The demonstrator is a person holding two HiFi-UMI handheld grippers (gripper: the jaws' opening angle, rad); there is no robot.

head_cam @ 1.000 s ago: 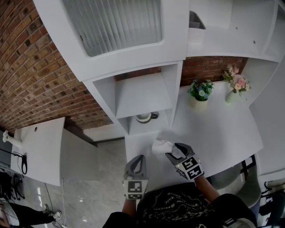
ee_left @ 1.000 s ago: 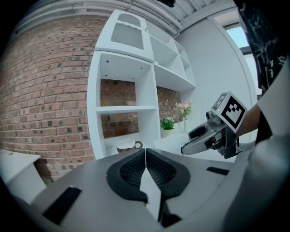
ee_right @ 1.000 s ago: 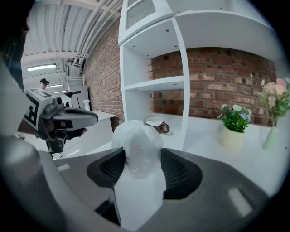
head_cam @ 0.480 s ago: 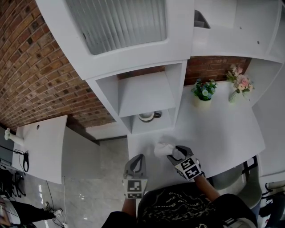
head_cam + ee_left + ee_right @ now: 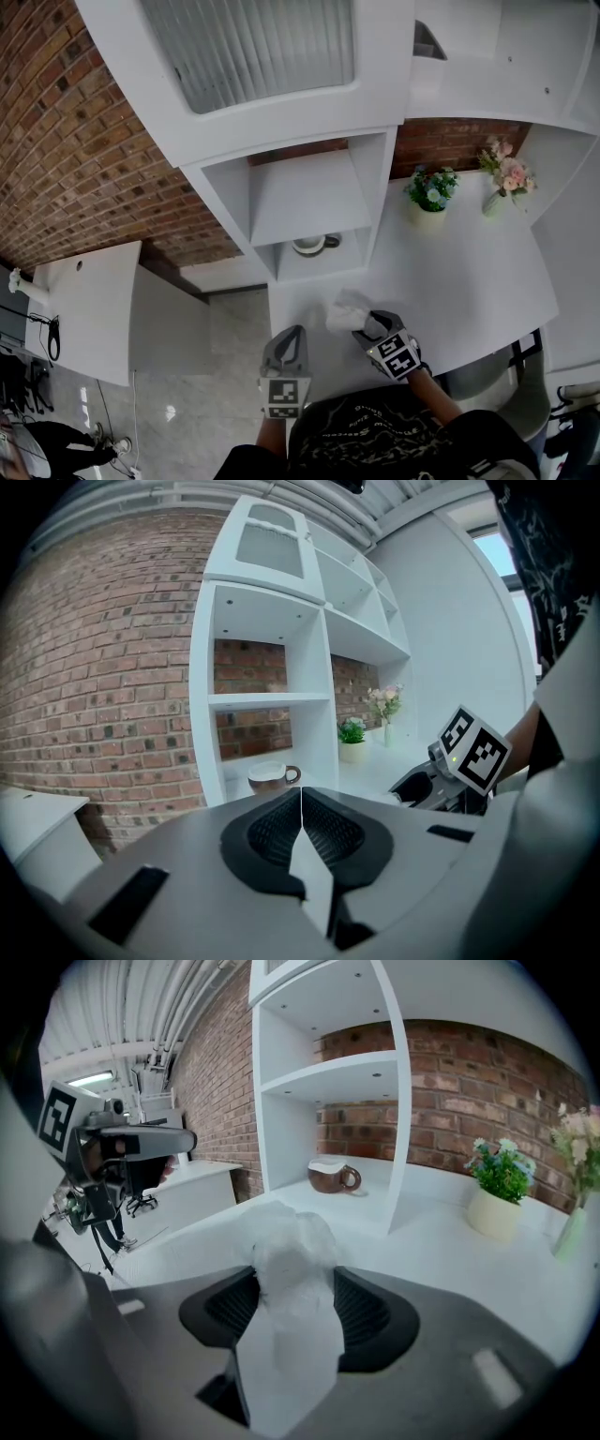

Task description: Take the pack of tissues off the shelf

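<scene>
The pack of tissues (image 5: 346, 311) is a soft, crumpled white packet. It stands pinched between my right gripper's (image 5: 367, 324) two dark pads, low over the white desk (image 5: 469, 281) in front of the shelf unit (image 5: 305, 202). In the right gripper view the pack of tissues (image 5: 291, 1269) fills the gap between the pads and rises above my right gripper (image 5: 294, 1309). My left gripper (image 5: 287, 345) hangs at the desk's near left edge. In its own view my left gripper (image 5: 300, 829) has its pads pressed together with nothing between them.
A brown and white cup (image 5: 308, 246) sits in the shelf unit's lowest compartment. A potted green plant (image 5: 428, 195) and a vase of pink flowers (image 5: 500, 180) stand at the back of the desk by the brick wall. A white side table (image 5: 84, 314) is at the left.
The right gripper has turned a little with the pack still in it, keeping about the same place over the desk. The left gripper has stayed put.
</scene>
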